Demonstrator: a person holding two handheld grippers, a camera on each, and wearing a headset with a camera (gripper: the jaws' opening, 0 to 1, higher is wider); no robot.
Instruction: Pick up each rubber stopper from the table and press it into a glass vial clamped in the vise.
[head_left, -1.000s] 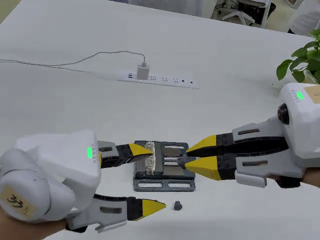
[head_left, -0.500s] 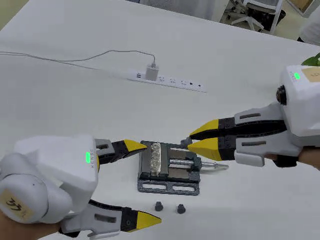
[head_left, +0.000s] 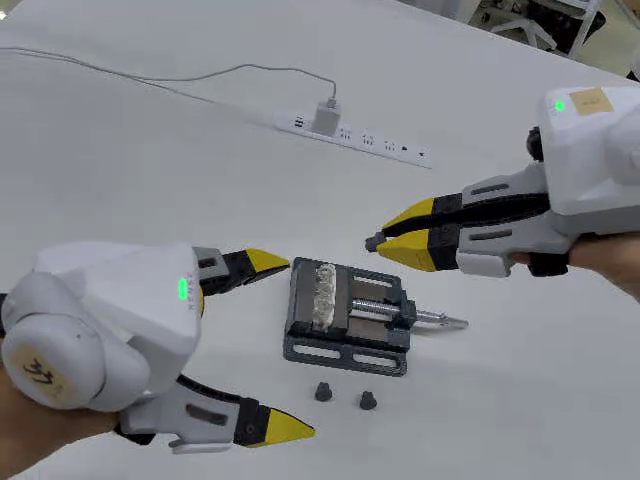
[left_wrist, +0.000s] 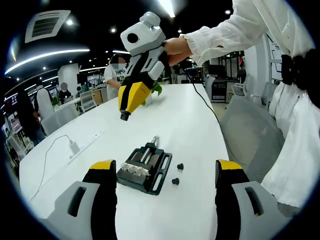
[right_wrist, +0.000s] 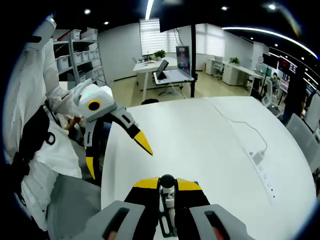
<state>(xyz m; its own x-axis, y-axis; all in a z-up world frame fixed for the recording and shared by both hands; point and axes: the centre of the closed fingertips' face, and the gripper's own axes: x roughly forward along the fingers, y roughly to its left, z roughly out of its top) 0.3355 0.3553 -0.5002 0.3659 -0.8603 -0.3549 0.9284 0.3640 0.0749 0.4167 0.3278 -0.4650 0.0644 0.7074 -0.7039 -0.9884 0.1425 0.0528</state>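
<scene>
Head view: the right gripper (head_left: 386, 240) pinches a rubber stopper (head_left: 372, 242) above the vise (head_left: 345, 352). Two loose stoppers (head_left: 323, 392) lie on the worktop (head_left: 150, 150) beside it.
Left gripper view: the left gripper (left_wrist: 166, 165) gapes wide, empty, with the vise between its jaws.
Right gripper view: the stopper sits at the closed tips.

A white bench (head_left: 150, 150) with a power strip (head_left: 355, 138) toward its far edge stands in an open office: ceiling strip lights (right_wrist: 149, 9), blinded windows (right_wrist: 155, 35), grey shelving (right_wrist: 75, 55).

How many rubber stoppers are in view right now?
3 stoppers: two loose on the table by the vise, one pinched in the right gripper. Others may be hidden.
</scene>
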